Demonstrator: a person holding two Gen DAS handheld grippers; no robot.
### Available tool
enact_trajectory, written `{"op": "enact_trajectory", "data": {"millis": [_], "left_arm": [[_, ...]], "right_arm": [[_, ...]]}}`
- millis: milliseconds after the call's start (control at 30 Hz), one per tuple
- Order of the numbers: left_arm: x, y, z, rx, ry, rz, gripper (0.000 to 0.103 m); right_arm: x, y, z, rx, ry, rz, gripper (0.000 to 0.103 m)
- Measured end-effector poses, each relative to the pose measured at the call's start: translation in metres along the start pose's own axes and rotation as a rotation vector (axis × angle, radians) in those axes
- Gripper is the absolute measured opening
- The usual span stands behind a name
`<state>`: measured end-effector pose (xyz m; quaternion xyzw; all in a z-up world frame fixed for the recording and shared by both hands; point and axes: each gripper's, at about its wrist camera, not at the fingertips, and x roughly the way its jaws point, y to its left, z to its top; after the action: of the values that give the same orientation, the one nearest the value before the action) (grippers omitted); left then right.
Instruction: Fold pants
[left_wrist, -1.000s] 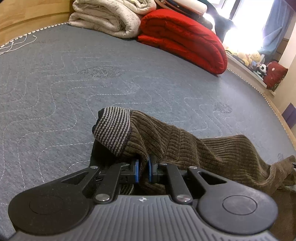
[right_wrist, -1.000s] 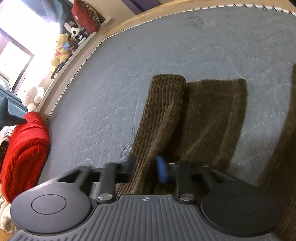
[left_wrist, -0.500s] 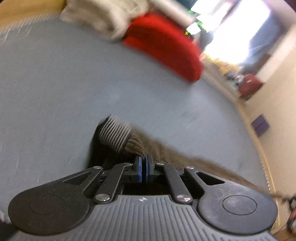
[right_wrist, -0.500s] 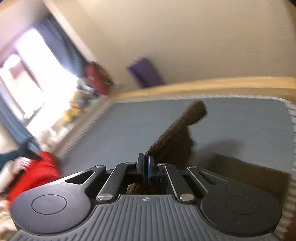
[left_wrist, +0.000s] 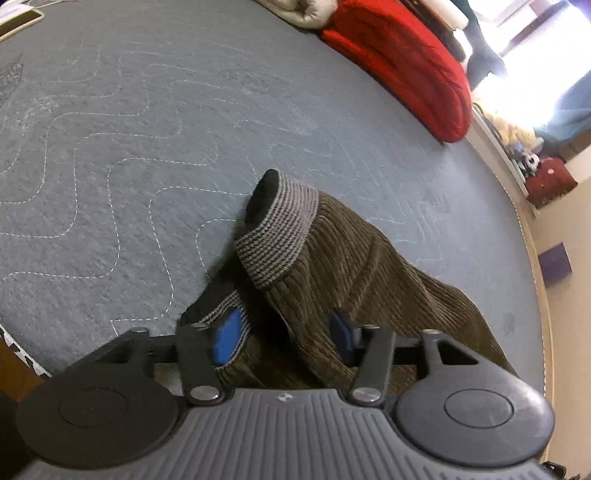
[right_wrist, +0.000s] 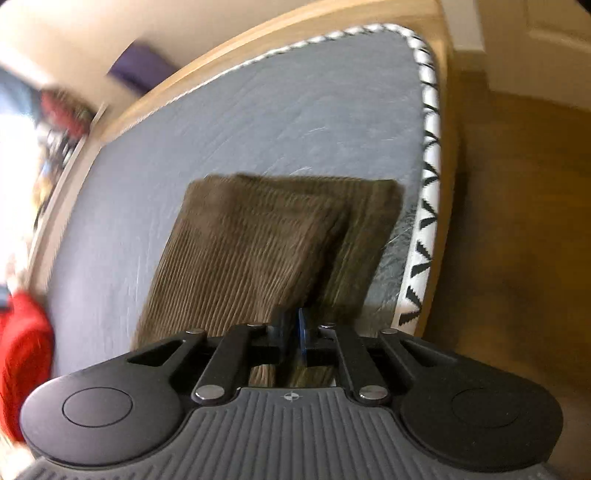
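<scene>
Brown corduroy pants (left_wrist: 351, 258) lie on the grey quilted mattress (left_wrist: 147, 129), with the striped waistband (left_wrist: 277, 236) bunched up and standing. My left gripper (left_wrist: 284, 339) hovers over the waist end. Its jaws are opening, and the cloth lies between the blue pads (left_wrist: 227, 341) without being pressed. In the right wrist view the pant legs (right_wrist: 251, 251) lie one on the other near the bed's corner. My right gripper (right_wrist: 293, 332) sits at their near edge. Its jaws are opening, with a narrow gap between the pads and cloth just under it.
A red quilt (left_wrist: 406, 62) and a beige blanket (left_wrist: 303, 9) are piled at the far side of the bed. Plush toys (left_wrist: 513, 133) sit on the sill. The patterned mattress edge (right_wrist: 428, 184) and the wooden floor (right_wrist: 517, 221) lie right of the legs.
The left gripper has opened and let go of the waistband. The right gripper swung the lifted leg across onto the other leg, and its pads have parted a little.
</scene>
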<state>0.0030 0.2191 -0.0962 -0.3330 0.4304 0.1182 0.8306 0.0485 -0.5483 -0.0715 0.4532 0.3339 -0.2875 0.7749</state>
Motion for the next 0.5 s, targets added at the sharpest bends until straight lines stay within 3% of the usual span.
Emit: {"op": "enact_trajectory", "data": {"millis": [33, 67, 400, 500], "left_arm": [[0.004, 0.001, 0.001, -0.009, 0.004, 0.005, 0.058], [0.007, 0.002, 0.003, -0.018, 0.008, 0.011, 0.058], [0.02, 0.013, 0.015, -0.105, -0.08, 0.01, 0.057], [0.025, 0.007, 0.018, -0.072, -0.081, 0.016, 0.033]], "right_arm": [[0.003, -0.003, 0.001, 0.021, 0.002, -0.003, 0.026], [0.006, -0.005, 0.001, 0.035, 0.006, -0.001, 0.029], [0.023, -0.003, 0.017, 0.039, -0.02, -0.019, 0.028], [0.023, 0.0, 0.018, -0.012, -0.044, -0.031, 0.026]]}}
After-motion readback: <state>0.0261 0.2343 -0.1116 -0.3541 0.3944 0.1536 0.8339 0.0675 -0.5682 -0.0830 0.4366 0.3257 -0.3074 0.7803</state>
